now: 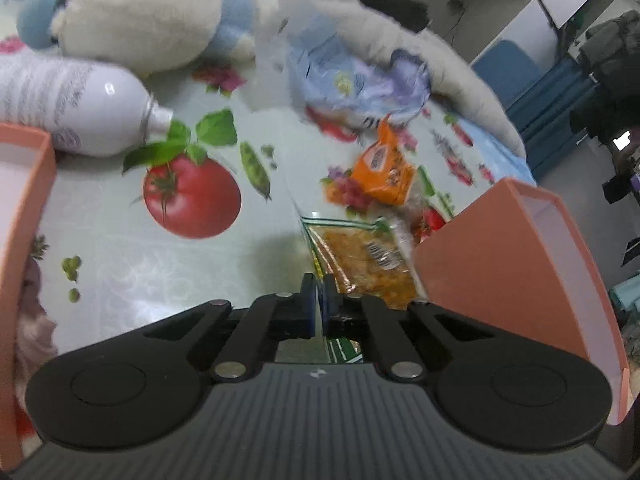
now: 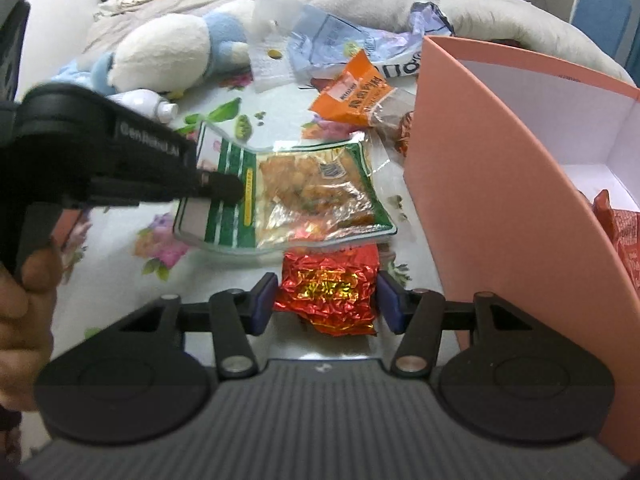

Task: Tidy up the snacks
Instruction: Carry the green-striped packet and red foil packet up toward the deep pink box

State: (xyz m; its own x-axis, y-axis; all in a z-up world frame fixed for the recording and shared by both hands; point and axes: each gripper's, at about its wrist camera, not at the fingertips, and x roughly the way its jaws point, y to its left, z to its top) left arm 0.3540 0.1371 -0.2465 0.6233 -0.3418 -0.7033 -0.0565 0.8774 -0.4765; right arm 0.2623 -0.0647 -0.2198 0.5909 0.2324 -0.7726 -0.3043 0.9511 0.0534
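My left gripper (image 1: 319, 300) is shut on the edge of a clear snack bag with green trim (image 1: 360, 264) and holds it just above the tablecloth; the same bag (image 2: 304, 196) and the left gripper's fingertips (image 2: 224, 188) show in the right wrist view. My right gripper (image 2: 326, 300) has its jaws around a red foil packet (image 2: 328, 292) that touches the left pad, with a small gap at the right pad. An orange snack pack (image 2: 352, 96) lies further back. The pink box (image 2: 480, 184) stands to the right and holds a red packet (image 2: 624, 232).
A white bottle (image 1: 72, 108) and a white-and-blue plush toy (image 1: 140, 12) lie at the back left. A blue-white plastic bag (image 2: 352, 48) lies behind the orange pack. A second pink box wall (image 1: 24, 240) stands at the left. A grey blanket (image 2: 500, 16) borders the back.
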